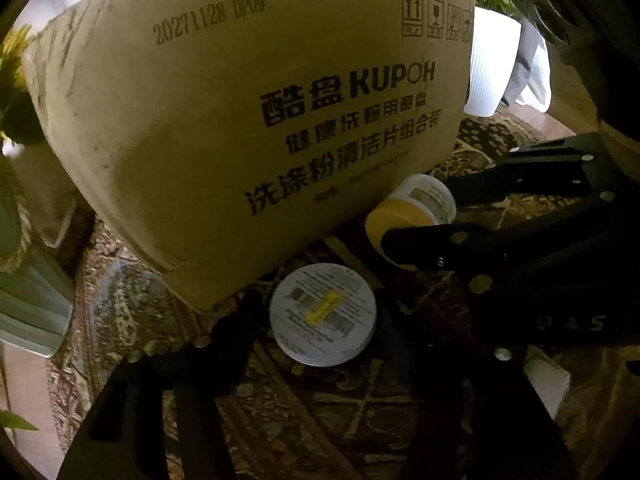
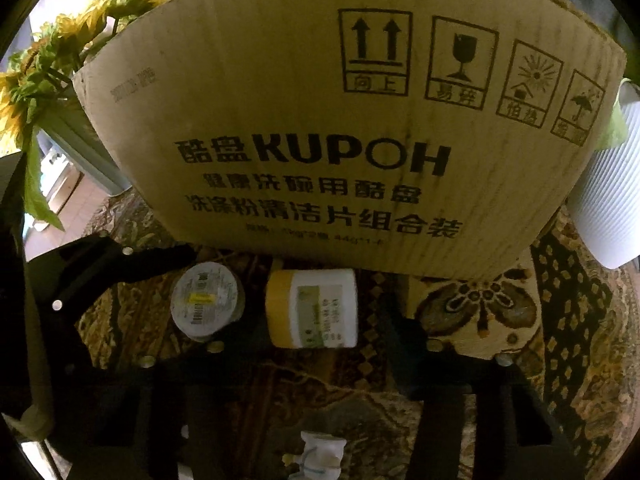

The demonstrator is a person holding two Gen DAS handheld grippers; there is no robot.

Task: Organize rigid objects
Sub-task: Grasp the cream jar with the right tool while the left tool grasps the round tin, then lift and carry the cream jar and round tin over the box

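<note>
left tool (image 1: 320, 312): down low over the patterned rug (image 1: 340, 412), fingers either side of the flat round tin (image 1: 323, 315). Looks like they're hugging its rim, but it's too dark to tell if the pads actually press.
right tool (image 2: 320, 312): straddling the yellow-capped jar (image 2: 316, 308), jaws narrowed around it. The left finger seems right on the cap; the right finger sits just off the jar's base.
round tin: label face up-ish, right by the front bottom corner of the cardboard box (image 1: 248, 112).
jar: lying on its side on the rug, just in front of the box, beside the tin.
box: big KUPOH carton standing on the rug.
background: sunflowers (image 2: 60, 52) on the left, white ribbed pot (image 2: 608, 200) on the right.
</note>
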